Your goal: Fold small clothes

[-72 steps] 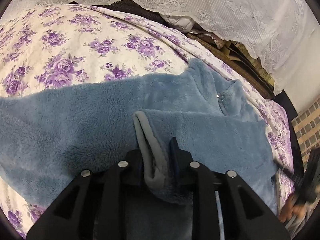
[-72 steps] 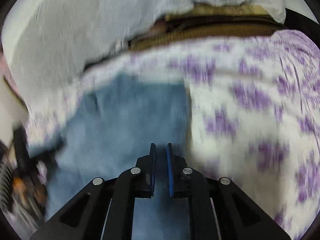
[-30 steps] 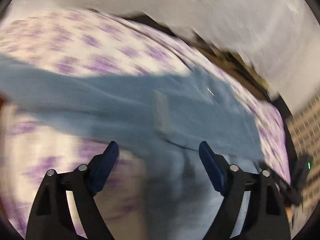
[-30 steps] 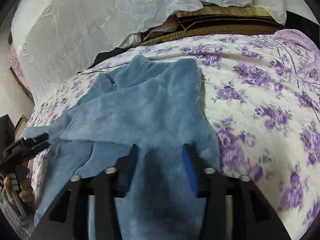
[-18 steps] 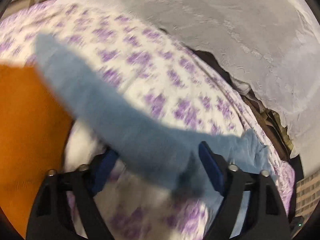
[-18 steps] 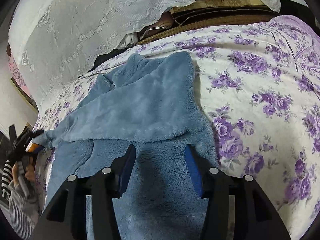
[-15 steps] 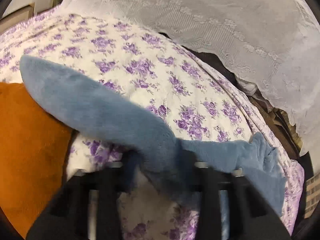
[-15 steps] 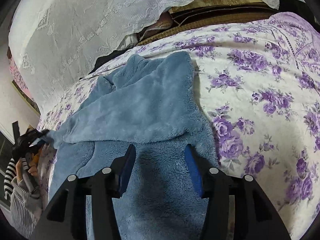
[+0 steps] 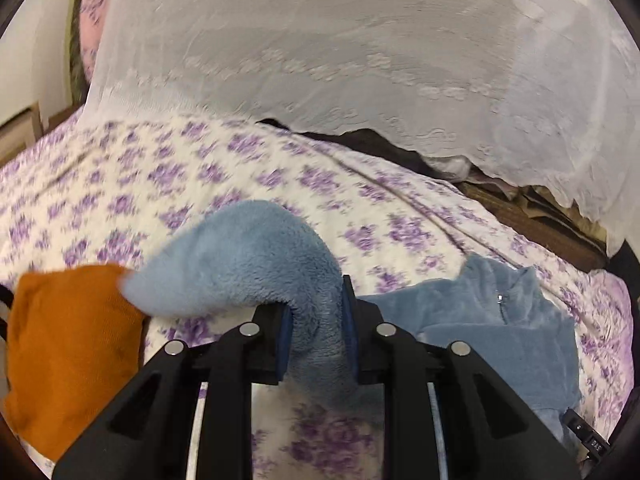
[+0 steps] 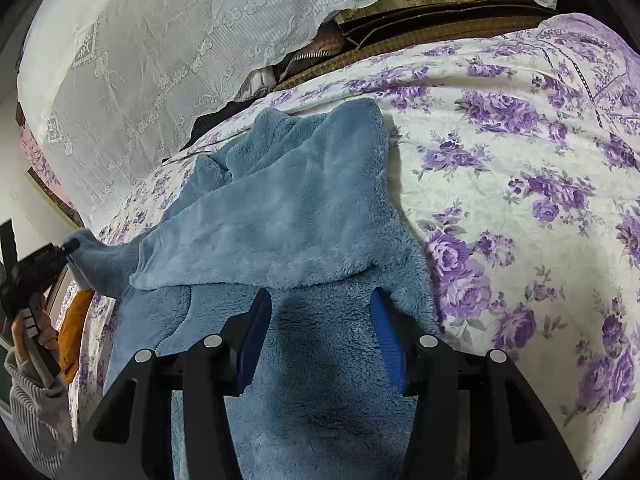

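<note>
Left tool (image 9: 314, 328) clamped on fleece sleeve (image 9: 240, 264)

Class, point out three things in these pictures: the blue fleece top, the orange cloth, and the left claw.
Blue fleece top (image 10: 280, 208): right wrist view, on the flap folded across its body.
Orange cloth (image 9: 72, 344): left wrist view, at its middle.
Left claw (image 9: 314, 316): left wrist view, between its fingertips, clamped on the top's sleeve.

Fleece top (image 10: 288, 208) lies spread on bedspread (image 10: 520, 184), collar end toward the far edge, one sleeve folded across the body. Other sleeve (image 9: 240, 264) runs off toward the left edge, pinched in left gripper (image 9: 314, 332). Right gripper (image 10: 320, 340) sits spread over the near hem. Cloth (image 9: 68, 352) lies at the left edge, beside the sleeve. Lace cover (image 10: 160, 40) hangs behind the far edge.
</note>
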Available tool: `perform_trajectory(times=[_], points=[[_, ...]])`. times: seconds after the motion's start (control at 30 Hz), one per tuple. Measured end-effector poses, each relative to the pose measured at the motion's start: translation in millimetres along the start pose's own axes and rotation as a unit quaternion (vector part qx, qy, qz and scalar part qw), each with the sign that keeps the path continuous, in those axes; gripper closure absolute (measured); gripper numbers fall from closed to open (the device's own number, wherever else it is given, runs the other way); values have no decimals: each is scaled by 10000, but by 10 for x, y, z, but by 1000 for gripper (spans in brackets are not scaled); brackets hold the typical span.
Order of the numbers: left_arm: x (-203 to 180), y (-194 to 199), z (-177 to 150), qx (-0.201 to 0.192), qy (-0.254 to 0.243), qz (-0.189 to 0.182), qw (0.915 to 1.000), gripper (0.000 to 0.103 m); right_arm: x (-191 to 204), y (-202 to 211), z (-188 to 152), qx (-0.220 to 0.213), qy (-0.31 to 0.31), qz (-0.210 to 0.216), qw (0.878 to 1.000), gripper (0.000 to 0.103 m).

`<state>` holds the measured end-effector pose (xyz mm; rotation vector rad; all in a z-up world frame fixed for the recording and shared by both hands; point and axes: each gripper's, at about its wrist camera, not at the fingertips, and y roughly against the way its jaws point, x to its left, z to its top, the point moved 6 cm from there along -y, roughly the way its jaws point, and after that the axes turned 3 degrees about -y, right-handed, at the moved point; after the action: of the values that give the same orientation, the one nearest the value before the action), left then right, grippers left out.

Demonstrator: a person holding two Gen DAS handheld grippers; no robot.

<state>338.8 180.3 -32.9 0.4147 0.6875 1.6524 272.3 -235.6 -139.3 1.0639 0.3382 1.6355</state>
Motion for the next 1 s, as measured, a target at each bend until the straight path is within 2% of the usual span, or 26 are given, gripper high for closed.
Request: perform_trajectory(times=[0.23,0.37,0.63,0.73,0.8,0.83,0.87,0.9,0.97,1.0], points=[[-443,19,-6,3,-380,-66,9993,82,2,-15,0,18,-4,23,10000,50],[-892,19,-99,-35,-877,-153,9960,82,3,-18,-3,17,-9,23,10000,50],[-1805,-97,-435,-230,-2101,-22,9774,80,-22,-41,0,44,-70,109,9999,49],[-2102,-296,-683,-60,-2555,74,9668,74,-32,-45,3,57,-99,155,9998,49],[-2279,-459,-915,99,-2982,147,9543,59,-51,-46,13,69,-131,201,9997,49],[-2346,-518,-1035,141,-3219,224,9464,53,-58,-44,14,73,-148,223,9996,49],[-2412,-556,-1155,81,-3531,416,9346,49,-66,-42,18,76,-160,242,9996,49],[-2459,-554,-1225,-45,-3794,629,9231,49,-72,-41,19,79,-167,255,9995,49],[-2497,-490,-1252,-164,-3986,671,9145,46,-80,-40,24,83,-179,276,9994,49],[-2498,-446,-1243,-186,-3994,573,9148,39,-91,-40,31,85,-184,289,9994,49]])
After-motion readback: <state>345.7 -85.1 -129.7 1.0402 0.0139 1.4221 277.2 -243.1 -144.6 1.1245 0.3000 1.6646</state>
